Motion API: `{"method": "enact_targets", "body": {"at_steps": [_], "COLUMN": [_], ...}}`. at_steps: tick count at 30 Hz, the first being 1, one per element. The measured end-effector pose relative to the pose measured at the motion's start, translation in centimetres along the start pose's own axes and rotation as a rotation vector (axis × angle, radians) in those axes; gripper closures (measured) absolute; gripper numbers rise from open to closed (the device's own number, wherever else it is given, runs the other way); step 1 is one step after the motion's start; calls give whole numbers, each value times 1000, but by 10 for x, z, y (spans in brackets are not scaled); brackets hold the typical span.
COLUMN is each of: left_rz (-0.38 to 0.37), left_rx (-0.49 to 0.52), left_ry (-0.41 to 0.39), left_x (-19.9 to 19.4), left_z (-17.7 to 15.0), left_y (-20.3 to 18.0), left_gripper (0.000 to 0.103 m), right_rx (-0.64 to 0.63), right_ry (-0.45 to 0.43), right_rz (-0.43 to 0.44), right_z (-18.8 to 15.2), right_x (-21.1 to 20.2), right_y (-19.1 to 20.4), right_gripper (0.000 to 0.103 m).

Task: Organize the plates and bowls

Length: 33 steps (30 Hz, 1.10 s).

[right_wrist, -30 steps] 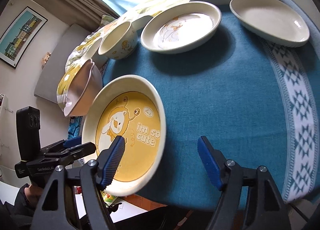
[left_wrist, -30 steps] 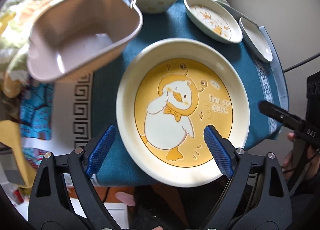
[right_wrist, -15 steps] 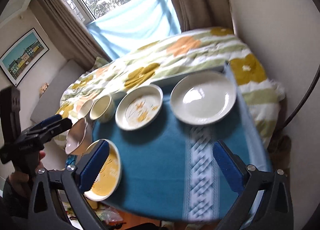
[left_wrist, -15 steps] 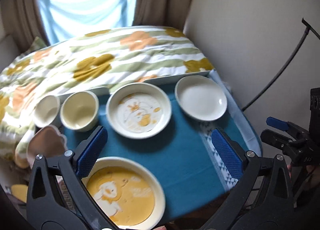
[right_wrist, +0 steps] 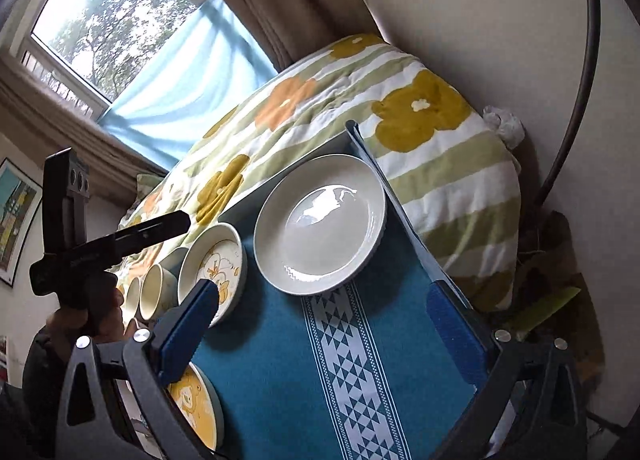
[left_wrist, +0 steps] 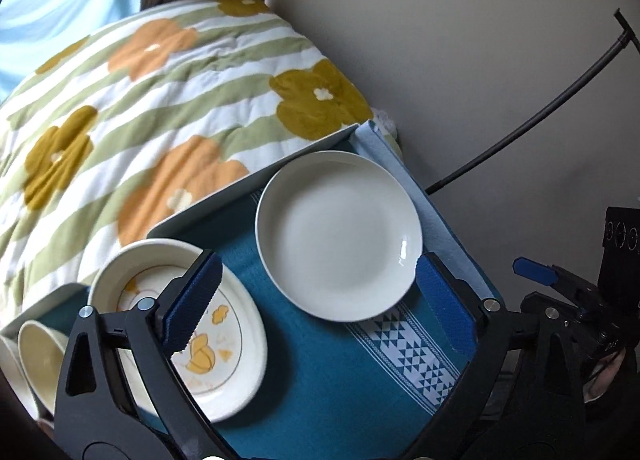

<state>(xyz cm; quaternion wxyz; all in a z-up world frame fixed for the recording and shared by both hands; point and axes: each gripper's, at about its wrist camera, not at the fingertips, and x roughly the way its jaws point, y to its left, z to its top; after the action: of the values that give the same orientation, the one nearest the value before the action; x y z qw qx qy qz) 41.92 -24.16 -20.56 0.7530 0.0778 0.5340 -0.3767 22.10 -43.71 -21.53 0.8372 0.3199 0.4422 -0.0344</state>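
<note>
Your left gripper (left_wrist: 316, 300) hangs above the table with its blue-padded jaws spread wide and nothing between them; from its own camera the plain white plate (left_wrist: 338, 234) sits just past the pads at about twelve o'clock, and the white-and-yellow printed plate (left_wrist: 236, 344) lies at about nine o'clock, partly hidden behind the left pad. Two cream bowls (left_wrist: 38, 356) stand side by side at the far eight o'clock edge of that view. Your right gripper (right_wrist: 320, 334) is likewise opened wide and carries nothing, held over the teal tablecloth (right_wrist: 272, 372) with its white patterned band running between the pads. In the right wrist view the plain white plate (right_wrist: 320, 225) lies at twelve o'clock near the far corner of the table, the printed plate (right_wrist: 214, 260) is just beside it at ten o'clock without touching it, and the two bowls (right_wrist: 156, 292) stand farther along at nine o'clock. A yellow plate with a cartoon figure (right_wrist: 196, 408) shows at seven o'clock, mostly covered by the gripper's left arm. At nine o'clock in that same view you can see your left hand (right_wrist: 94, 316) wrapped round the handle of the other gripper, whose finger points toward the flowered quilt (right_wrist: 304, 99) that lies beyond the table under the window.
</note>
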Motion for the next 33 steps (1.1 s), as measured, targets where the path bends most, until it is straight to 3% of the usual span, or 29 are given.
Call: {"method": "enact_targets", "body": {"at_steps": [5, 7, 9, 10, 14, 15, 21, 33], "left_rz": [-57, -84, -102, -109, -119, -122, -105, -80], "left_rx": [6, 10, 14, 19, 41, 45, 50, 94], "left_ry": [111, 147, 174, 186, 210, 212, 207, 141], "left_x": [61, 81, 95, 101, 117, 118, 120, 105], "left_z": [11, 12, 10, 11, 12, 12, 10, 10], "left_y": [31, 40, 46, 48, 54, 54, 59, 48], "left_gripper": [29, 37, 52, 54, 68, 73, 87, 87], "right_rx": [159, 195, 226, 239, 276, 280, 320, 285], "right_ry": [27, 43, 53, 54, 54, 55, 49, 10], "right_rz": [5, 0, -14, -21, -35, -38, -88, -91], "right_z": [1, -1, -1, -2, -3, -3, -5, -5], "right_x": [49, 65, 80, 86, 102, 105, 111, 107], "right_y": [-20, -25, -28, -29, -32, -32, -36, -33], "right_gripper": [11, 27, 36, 42, 58, 68, 88, 89]}}
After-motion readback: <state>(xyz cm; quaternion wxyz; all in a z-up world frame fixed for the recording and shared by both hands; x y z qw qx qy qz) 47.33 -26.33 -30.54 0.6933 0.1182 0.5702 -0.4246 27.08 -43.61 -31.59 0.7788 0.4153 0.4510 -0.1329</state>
